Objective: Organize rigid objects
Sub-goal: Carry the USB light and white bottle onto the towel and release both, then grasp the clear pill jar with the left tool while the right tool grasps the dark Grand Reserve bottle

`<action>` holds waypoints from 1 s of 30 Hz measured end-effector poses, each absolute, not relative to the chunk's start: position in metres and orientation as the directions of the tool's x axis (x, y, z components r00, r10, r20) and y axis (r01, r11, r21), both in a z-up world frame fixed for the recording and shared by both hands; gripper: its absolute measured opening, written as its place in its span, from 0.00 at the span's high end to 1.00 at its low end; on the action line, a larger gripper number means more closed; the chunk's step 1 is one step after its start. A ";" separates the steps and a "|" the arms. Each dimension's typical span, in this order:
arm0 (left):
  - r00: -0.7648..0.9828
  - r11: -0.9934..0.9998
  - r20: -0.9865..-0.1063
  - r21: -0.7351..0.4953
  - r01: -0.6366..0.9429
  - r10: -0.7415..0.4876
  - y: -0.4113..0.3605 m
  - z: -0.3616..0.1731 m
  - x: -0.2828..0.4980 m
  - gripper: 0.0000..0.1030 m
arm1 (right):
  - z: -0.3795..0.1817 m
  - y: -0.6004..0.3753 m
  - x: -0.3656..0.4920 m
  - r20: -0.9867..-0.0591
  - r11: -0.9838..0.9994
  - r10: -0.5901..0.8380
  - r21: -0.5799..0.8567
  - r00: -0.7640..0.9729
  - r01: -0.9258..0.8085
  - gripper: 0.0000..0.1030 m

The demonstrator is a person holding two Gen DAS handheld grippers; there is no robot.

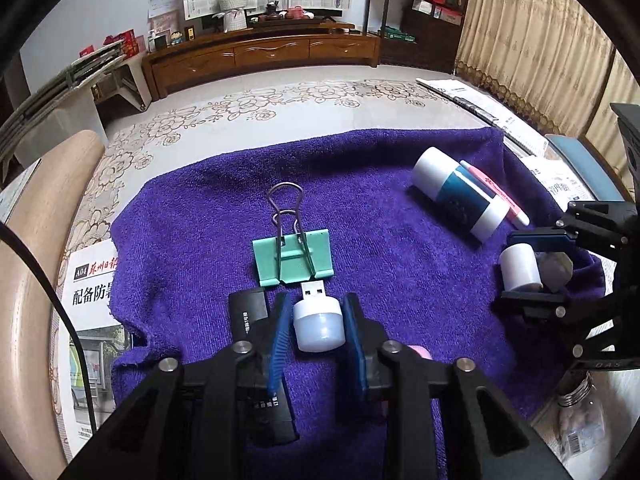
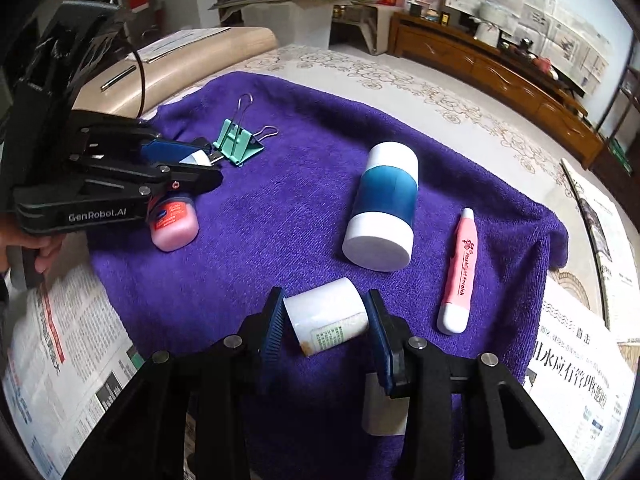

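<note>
The left claw (image 1: 316, 322) bracketed a small white USB lamp (image 1: 319, 326) lying on the purple towel (image 1: 192, 216), its blue pads just beside the lamp's sides — whether they still pressed it could not be told. A black flat device (image 1: 249, 312) lay partly under the left finger, and a pink jar (image 2: 174, 222) sat on the towel below that claw in the right wrist view. Just past the lamp's plug lay a green binder clip (image 1: 294, 254), its wire handles pointing away. The right claw (image 2: 325, 320) stood around a small white bottle (image 2: 328, 316) lying on its side; a narrow gap showed at the left pad, so the jaws stood open about it rather than clamped. A small white block (image 2: 386, 408) lay under the right finger. Beyond the bottle a larger white container with a blue band (image 2: 382, 206) lay on its side, and a pink pen-shaped tool (image 2: 458, 270) lay to its right, apart in that view. Newspapers (image 2: 576, 376) covered the surface around the towel — farther off stood a wooden cabinet (image 1: 264, 60).
</note>
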State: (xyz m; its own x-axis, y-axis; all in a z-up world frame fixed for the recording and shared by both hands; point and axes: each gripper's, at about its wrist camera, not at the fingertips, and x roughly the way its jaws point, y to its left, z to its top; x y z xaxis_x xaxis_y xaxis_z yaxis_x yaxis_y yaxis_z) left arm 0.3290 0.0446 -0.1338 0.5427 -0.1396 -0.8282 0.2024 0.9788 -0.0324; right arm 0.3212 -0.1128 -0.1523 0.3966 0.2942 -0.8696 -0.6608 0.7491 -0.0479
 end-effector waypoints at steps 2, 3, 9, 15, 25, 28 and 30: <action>0.550 0.982 -0.826 -0.023 0.187 -0.123 0.046 -0.133 0.329 0.67 | -0.152 -0.114 0.321 -0.871 0.749 0.289 -0.052 0.397 -0.661 0.49; 0.549 0.983 -0.827 -0.021 0.183 -0.120 0.046 -0.133 0.329 0.62 | -0.152 -0.115 0.322 -0.873 0.751 0.287 -0.050 0.394 -0.658 0.46; 0.596 0.990 -0.796 -0.021 0.142 -0.102 0.054 -0.118 0.320 0.42 | -0.143 -0.121 0.314 -0.865 0.765 0.298 -0.036 0.403 -0.643 0.42; 0.656 0.993 -0.750 -0.010 0.117 -0.085 0.052 -0.089 0.290 0.10 | -0.114 -0.144 0.295 -0.817 0.822 0.341 0.019 0.465 -0.569 0.26; 0.639 0.979 -0.741 -0.168 0.119 -0.204 -0.001 -0.083 0.205 0.00 | -0.085 -0.235 0.226 -0.773 0.946 0.313 0.204 0.552 -0.251 0.00; 0.608 0.974 -0.761 -0.180 0.139 -0.227 -0.032 -0.095 0.193 0.00 | -0.092 -0.265 0.203 -0.781 0.963 0.269 0.219 0.563 -0.156 0.00; 0.591 0.972 -0.772 -0.181 0.148 -0.234 -0.050 -0.102 0.188 0.00 | -0.101 -0.283 0.190 -0.786 0.966 0.253 0.231 0.564 -0.112 0.00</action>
